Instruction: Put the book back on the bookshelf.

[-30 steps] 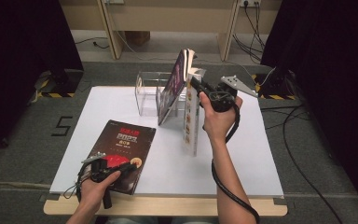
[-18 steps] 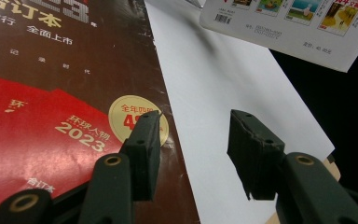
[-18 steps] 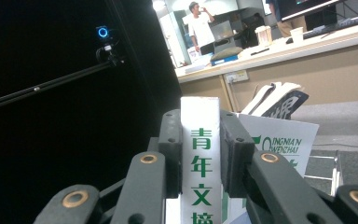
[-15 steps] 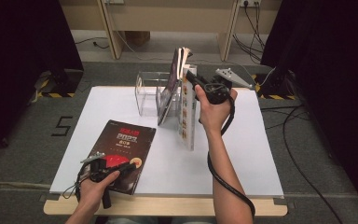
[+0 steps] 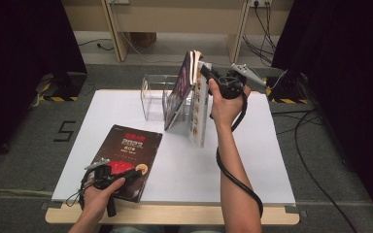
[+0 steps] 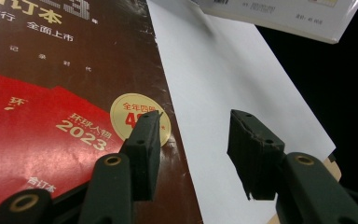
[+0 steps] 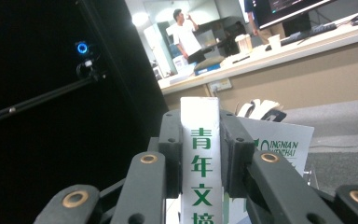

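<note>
1. Right claw (image 7: pixel 200 163) clamps a white book (image 5: pixel 200 114), upright by the clear rack (image 5: pixel 151 99); one book (image 5: pixel 178 92) probably leans inside.
2. Left claw (image 6: pixel 193 154), jaws apart, rests over the dark book (image 5: pixel 126 158) flat on the worktop (image 5: pixel 252 160); both remain unracked.

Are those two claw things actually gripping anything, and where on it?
The right gripper clamps the white book by its spine. The left gripper holds nothing; its jaws stand open over the dark magazine's edge.
</note>
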Tool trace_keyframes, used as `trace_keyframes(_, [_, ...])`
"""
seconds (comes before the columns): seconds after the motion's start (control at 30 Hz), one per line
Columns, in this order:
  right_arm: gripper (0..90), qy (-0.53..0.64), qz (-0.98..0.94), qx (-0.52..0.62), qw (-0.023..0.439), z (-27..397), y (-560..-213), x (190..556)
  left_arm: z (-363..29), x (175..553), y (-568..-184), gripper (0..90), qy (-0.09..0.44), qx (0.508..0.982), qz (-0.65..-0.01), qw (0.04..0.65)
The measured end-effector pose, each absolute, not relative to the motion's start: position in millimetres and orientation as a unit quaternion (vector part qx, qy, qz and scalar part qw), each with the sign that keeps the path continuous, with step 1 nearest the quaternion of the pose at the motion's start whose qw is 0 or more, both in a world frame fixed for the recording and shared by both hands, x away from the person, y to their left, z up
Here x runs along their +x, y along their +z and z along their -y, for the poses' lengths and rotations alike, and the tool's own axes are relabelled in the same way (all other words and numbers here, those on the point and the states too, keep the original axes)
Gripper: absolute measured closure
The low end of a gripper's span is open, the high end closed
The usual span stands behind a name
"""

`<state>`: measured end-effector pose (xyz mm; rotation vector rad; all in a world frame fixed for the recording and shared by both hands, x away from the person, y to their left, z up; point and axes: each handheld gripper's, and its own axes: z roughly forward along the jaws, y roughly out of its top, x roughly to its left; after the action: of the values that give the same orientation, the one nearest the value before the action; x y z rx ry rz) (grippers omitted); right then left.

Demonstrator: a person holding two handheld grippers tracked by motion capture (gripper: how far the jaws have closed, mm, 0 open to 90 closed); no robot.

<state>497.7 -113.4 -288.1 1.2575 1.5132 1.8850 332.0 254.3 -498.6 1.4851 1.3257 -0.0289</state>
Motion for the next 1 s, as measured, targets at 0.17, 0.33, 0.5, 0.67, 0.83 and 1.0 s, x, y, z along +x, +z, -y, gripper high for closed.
trace_keyframes(0.17, [74.1, 0.678, -0.532, 0.458, 0.219, 113, -286, 505, -255, 332, -499, 53.5, -0.012, 0.626, -0.559, 0.544])
trace_keyframes(0.33, [74.1, 0.683, -0.515, 0.464, 0.229, 115, -283, 513, -256, 332, -498, 53.5, -0.011, 0.625, -0.559, 0.545])
trace_keyframes(0.5, [74.1, 0.689, -0.497, 0.471, 0.237, 116, -284, 522, -255, 332, -499, 53.5, -0.012, 0.625, -0.559, 0.544])
trace_keyframes(0.67, [73.9, 0.678, -0.501, 0.476, 0.250, 113, -297, 526, -257, 333, -500, 53.6, -0.011, 0.626, -0.559, 0.544])
trace_keyframes(0.83, [73.5, 0.669, -0.511, 0.469, 0.269, 113, -303, 517, -256, 332, -500, 53.5, -0.013, 0.625, -0.560, 0.544])
trace_keyframes(1.0, [72.6, 0.643, -0.536, 0.467, 0.284, 118, -303, 502, -256, 331, -499, 53.6, -0.011, 0.626, -0.558, 0.545])
